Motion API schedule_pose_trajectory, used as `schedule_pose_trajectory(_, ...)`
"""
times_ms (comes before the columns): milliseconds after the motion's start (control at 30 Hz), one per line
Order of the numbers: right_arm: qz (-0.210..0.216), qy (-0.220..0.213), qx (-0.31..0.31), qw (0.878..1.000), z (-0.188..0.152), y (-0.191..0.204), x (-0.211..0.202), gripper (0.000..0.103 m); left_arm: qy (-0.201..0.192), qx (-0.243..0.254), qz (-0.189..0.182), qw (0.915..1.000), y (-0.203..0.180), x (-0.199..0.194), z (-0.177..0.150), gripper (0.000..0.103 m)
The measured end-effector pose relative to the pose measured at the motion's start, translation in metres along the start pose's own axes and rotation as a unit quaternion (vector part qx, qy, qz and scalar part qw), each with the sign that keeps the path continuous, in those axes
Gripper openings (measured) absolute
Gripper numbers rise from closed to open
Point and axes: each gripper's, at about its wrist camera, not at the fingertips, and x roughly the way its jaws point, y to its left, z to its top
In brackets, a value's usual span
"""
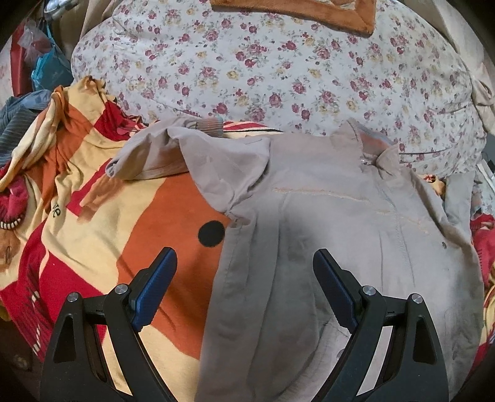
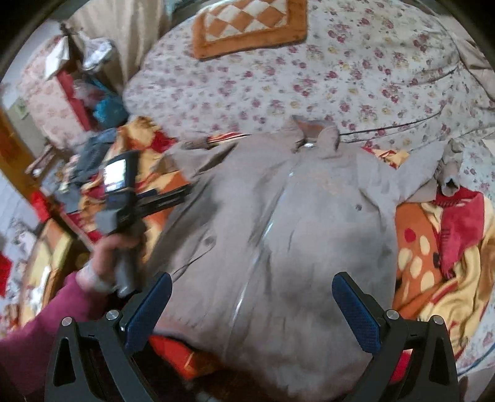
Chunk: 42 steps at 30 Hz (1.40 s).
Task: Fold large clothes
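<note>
A large grey-beige jacket point(image 1: 324, 222) lies front up on the bed, collar at the far side; it also shows in the right wrist view point(image 2: 278, 222). Its left sleeve point(image 1: 154, 154) is bent across the blanket, its right sleeve point(image 2: 433, 173) spreads right. My left gripper point(image 1: 244, 263) is open and empty above the jacket's left edge. My right gripper point(image 2: 252, 290) is open and empty above the jacket's lower middle. The left gripper point(image 2: 164, 201), held by a hand, shows blurred at the jacket's left side in the right wrist view.
An orange, red and yellow blanket point(image 1: 108, 235) lies under the jacket. A floral quilt point(image 1: 278, 71) fills the far side, with an orange checked cushion point(image 2: 247, 24) on it. Bags and clutter point(image 2: 77, 92) stand at the far left.
</note>
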Motion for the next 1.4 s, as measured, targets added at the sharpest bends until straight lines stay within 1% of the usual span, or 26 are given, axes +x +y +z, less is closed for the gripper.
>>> schedule_pose_trajectory(67, -0.026, -0.004, 0.0, 1.0, 0.009, 0.001, 0.025, 0.102, 0.002, -0.005, 0.003, 1.0, 0.002, 0.002, 0.001, 0.09)
schedule_pose_trajectory(133, -0.04, -0.009, 0.0, 0.999, 0.022, -0.001, 0.052, 0.102, 0.0, -0.009, 0.01, 0.9999, 0.005, 0.003, 0.001, 0.09)
schedule_pose_trajectory(233, -0.052, -0.018, 0.011, 0.998, 0.033, -0.005, 0.08, 0.102, -0.003, -0.005, 0.024, 0.9997, 0.005, 0.007, 0.002, 0.09)
schedule_pose_trajectory(333, -0.056, -0.026, 0.024, 0.998, 0.04, -0.011, 0.101, 0.102, -0.004, 0.001, 0.036, 0.9993, 0.005, 0.011, 0.003, 0.09)
schedule_pose_trajectory(500, -0.08, -0.022, 0.029, 0.996, 0.044, -0.008, 0.135, 0.102, -0.003, 0.001, 0.035, 0.9994, 0.005, 0.016, 0.007, 0.09)
schedule_pose_trajectory(733, -0.08, -0.021, 0.035, 0.996, 0.044, -0.005, 0.16, 0.102, 0.002, 0.01, 0.039, 0.9992, 0.0, 0.022, 0.009, 0.09)
schedule_pose_trajectory(867, -0.076, -0.015, 0.052, 0.996, 0.046, -0.007, 0.172, 0.102, 0.006, 0.009, 0.041, 0.9991, 0.0, 0.025, 0.009, 0.09)
schedule_pose_trajectory(967, -0.082, -0.014, 0.058, 0.995, 0.046, -0.008, 0.18, 0.102, 0.007, 0.007, 0.041, 0.9991, 0.0, 0.027, 0.01, 0.09)
schedule_pose_trajectory(1400, -0.084, -0.006, 0.067, 0.994, 0.047, -0.011, 0.194, 0.102, 0.01, 0.005, 0.045, 0.9989, -0.002, 0.033, 0.013, 0.09)
